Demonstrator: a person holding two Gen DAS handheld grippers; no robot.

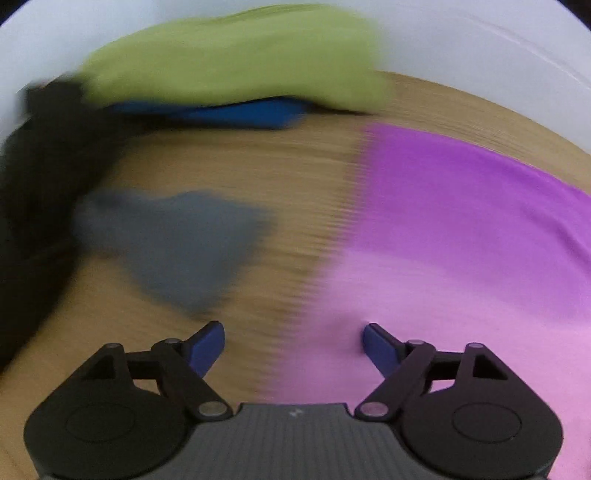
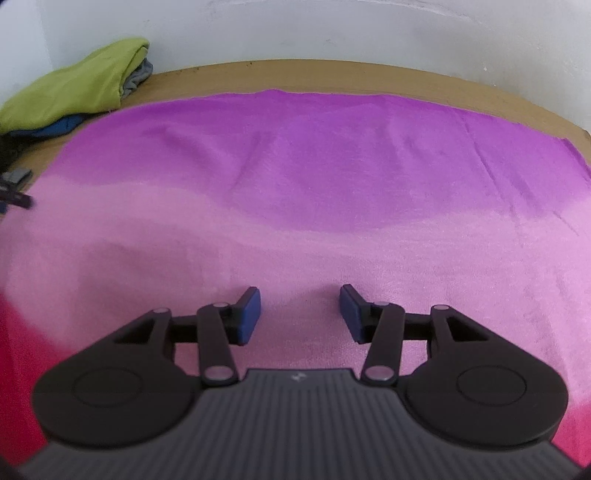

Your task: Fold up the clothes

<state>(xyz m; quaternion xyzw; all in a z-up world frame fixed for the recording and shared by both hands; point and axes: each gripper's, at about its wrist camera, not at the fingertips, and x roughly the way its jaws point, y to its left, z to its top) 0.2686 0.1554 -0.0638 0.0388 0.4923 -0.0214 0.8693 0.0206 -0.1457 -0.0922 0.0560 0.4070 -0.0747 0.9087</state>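
A large purple-pink cloth (image 2: 295, 177) lies spread flat over the wooden table (image 2: 369, 74). In the left wrist view, which is motion-blurred, its left edge (image 1: 461, 240) fills the right half. My left gripper (image 1: 293, 345) stands open over that edge, its right fingertip over the cloth and its left over bare wood, nothing between the blue pads. My right gripper (image 2: 300, 314) hovers open low over the cloth's near part, with only flat fabric showing between its pads. Part of the left gripper (image 2: 14, 195) shows at the far left edge of the right wrist view.
A pile of clothes sits at the table's back left: a green garment (image 1: 229, 66) on top of a blue one (image 1: 236, 112), with a black one (image 1: 40, 177) beside it. A grey piece (image 1: 177, 243) lies on the wood. A white wall (image 2: 332, 29) backs the table.
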